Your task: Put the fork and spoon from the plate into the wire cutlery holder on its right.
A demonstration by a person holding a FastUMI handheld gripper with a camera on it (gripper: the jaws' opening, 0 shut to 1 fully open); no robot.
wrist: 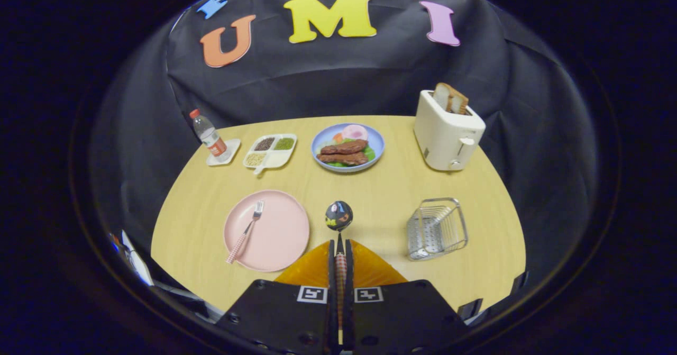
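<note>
My gripper (339, 260) is shut on the spoon (339, 222). Its checked handle runs between the fingers and its dark patterned bowl sticks out ahead of them, held above the table between the plate and the holder. The pink plate (280, 241) lies to the left of the fingers. A fork (246, 231) with a checked handle rests on it, tines pointing away from me. The wire cutlery holder (437, 228) stands to the right of the fingers, with nothing in it.
Beyond the fingers, a blue plate of food (347, 146) sits mid-table. A white toaster (447, 130) with bread stands behind the holder. A divided tray (270, 151) and a water bottle (209, 136) on a coaster are at the far left.
</note>
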